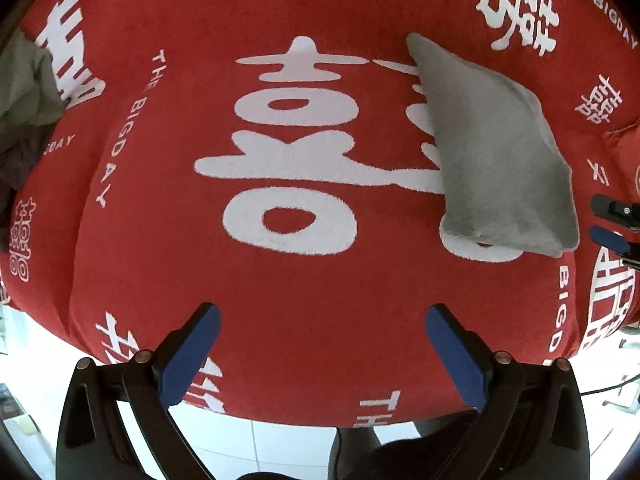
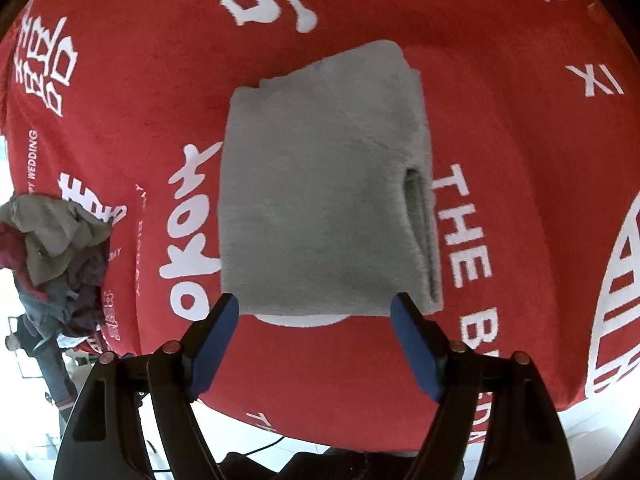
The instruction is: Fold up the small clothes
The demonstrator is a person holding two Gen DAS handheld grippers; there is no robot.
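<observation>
A grey garment [image 2: 324,184], folded into a thick rectangle, lies flat on the red blanket [image 2: 500,140] with white lettering. In the left wrist view it [image 1: 496,148] lies at the right of the blanket. My right gripper [image 2: 316,312] is open and empty, its blue pads just in front of the garment's near edge, apart from it. It also shows in the left wrist view [image 1: 612,224] at the far right edge. My left gripper [image 1: 322,320] is open and empty over bare blanket, well left of the garment.
A heap of unfolded clothes [image 2: 56,248], olive, maroon and dark, sits at the blanket's left edge; it also shows in the left wrist view [image 1: 28,92]. The blanket's near edge [image 1: 304,420] drops to a white tiled floor [image 1: 280,444].
</observation>
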